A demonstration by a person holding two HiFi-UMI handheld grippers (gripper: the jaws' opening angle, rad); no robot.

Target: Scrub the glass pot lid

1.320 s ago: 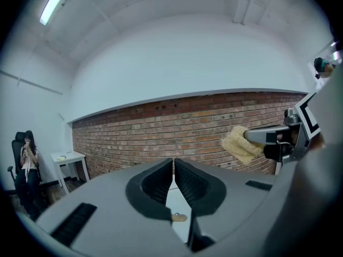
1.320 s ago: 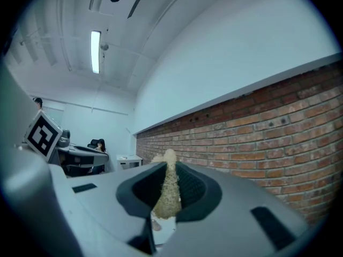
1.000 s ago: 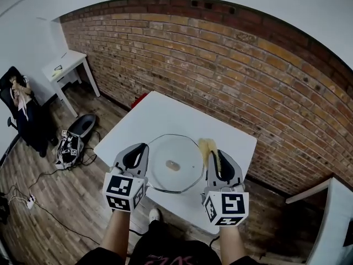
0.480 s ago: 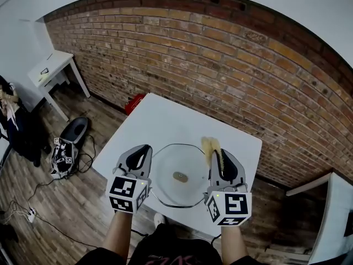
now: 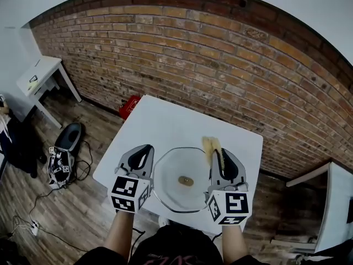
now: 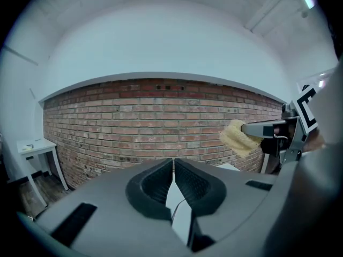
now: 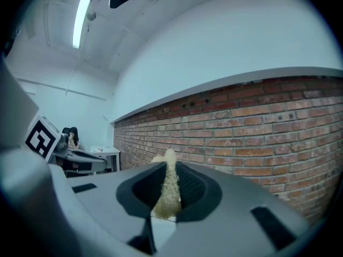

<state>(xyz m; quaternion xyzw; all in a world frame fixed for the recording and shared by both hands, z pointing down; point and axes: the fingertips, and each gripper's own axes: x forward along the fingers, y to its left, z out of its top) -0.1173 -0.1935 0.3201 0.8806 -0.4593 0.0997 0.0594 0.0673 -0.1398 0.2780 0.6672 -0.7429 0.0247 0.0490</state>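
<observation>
Gripping a yellow sponge (image 5: 210,144), the right gripper (image 5: 219,152) has its jaws clenched on the sponge's flank, so that the soft pad is squeezed thin between the dark ribbed pads and its frayed top sticks out past the tips. The sponge hangs just over the far right rim of the glass pot lid (image 5: 182,195), though the head view does not settle whether it touches the glass. The lid lies flat on the white table (image 5: 165,120), close to the table's near edge, with its small brownish knob (image 5: 186,180) at the middle and the tabletop showing through the glass. The left gripper (image 5: 145,148) sits just beside the lid's left rim; its own view shows the two jaws pressed together with only a thin slit between them and nothing in it, so it is clenched on nothing. Both grippers point away from the person toward the brick wall (image 5: 220,54), each with its marker cube nearest the forearm that carries it. The lid lies between the two grippers. Off to the left, well apart from the table, a small white side table (image 5: 38,73) stands on the wooden floor (image 5: 44,203) by the wall.
</observation>
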